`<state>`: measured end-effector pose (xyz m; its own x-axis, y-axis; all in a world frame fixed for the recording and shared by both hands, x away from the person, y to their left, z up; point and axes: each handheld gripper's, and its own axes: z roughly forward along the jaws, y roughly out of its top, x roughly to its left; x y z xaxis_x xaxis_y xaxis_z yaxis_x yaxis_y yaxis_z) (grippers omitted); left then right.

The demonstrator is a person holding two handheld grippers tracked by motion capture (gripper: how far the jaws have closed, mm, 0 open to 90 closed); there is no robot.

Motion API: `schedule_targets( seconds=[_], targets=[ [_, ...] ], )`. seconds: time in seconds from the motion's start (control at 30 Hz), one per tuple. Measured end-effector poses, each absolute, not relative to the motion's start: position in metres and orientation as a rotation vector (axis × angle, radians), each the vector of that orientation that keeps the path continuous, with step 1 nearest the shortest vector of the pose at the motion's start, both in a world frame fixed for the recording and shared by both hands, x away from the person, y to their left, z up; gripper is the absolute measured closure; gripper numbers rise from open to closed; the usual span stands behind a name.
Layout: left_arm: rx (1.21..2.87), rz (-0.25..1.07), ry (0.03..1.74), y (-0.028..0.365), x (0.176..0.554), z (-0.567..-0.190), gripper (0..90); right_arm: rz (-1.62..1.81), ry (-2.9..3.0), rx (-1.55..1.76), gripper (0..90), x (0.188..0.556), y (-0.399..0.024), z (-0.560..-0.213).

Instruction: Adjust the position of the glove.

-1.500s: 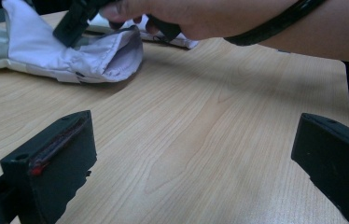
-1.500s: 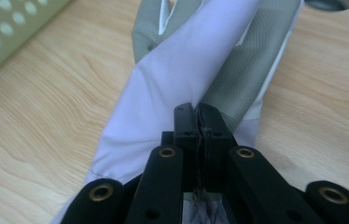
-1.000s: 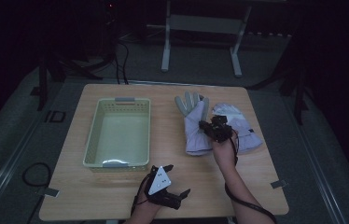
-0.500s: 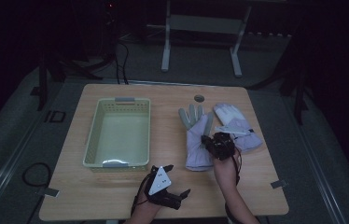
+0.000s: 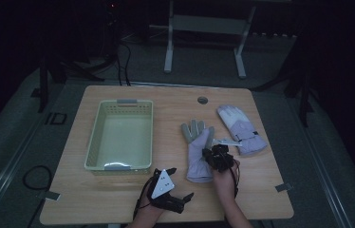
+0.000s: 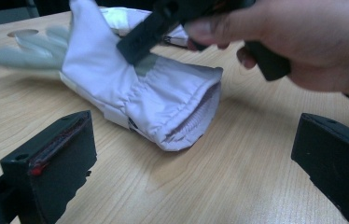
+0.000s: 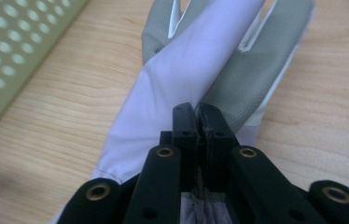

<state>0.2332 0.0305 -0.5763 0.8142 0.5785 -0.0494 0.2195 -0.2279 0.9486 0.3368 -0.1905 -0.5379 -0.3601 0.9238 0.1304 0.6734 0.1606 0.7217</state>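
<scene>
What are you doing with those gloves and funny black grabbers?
A person works at a wooden table with a grabber in each hand. The right gripper is pinched shut on the nearer glove, which lies flat beside the green basket. The left gripper waits open near the table's front edge. A second glove lies farther back.

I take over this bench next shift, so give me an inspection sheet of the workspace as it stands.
Surface: wooden table, grommet hole near the far edge.
Job's things: near glove flat, fingers away; second glove beyond it; green basket empty.
Clutter: nothing seen.
Grippers: right gripper shut on the near glove's fabric; left gripper open, holding nothing.
Cables: cable on the floor, left.
Surroundings: dark; grey stand behind.
</scene>
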Motion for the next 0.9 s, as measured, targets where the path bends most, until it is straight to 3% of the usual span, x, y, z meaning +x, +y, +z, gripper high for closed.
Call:
schedule_targets(
  seconds=[0.23,0.67,0.77,0.9],
  targets=[
    [1.805,0.372,0.613,0.031,0.233,-0.576,0.2,1.027,2.089,1.510,78.9,0.335,-0.192,-0.543],
    [1.803,0.366,0.617,0.031,0.234,-0.576,0.2,1.098,2.114,1.292,49.2,0.352,-0.236,-0.504],
    [1.799,0.360,0.623,0.031,0.235,-0.576,0.2,1.102,2.105,1.272,53.3,0.360,-0.255,-0.496],
    [1.796,0.360,0.625,0.031,0.234,-0.576,0.2,1.080,2.091,1.224,50.9,0.372,-0.278,-0.488]
  ],
)
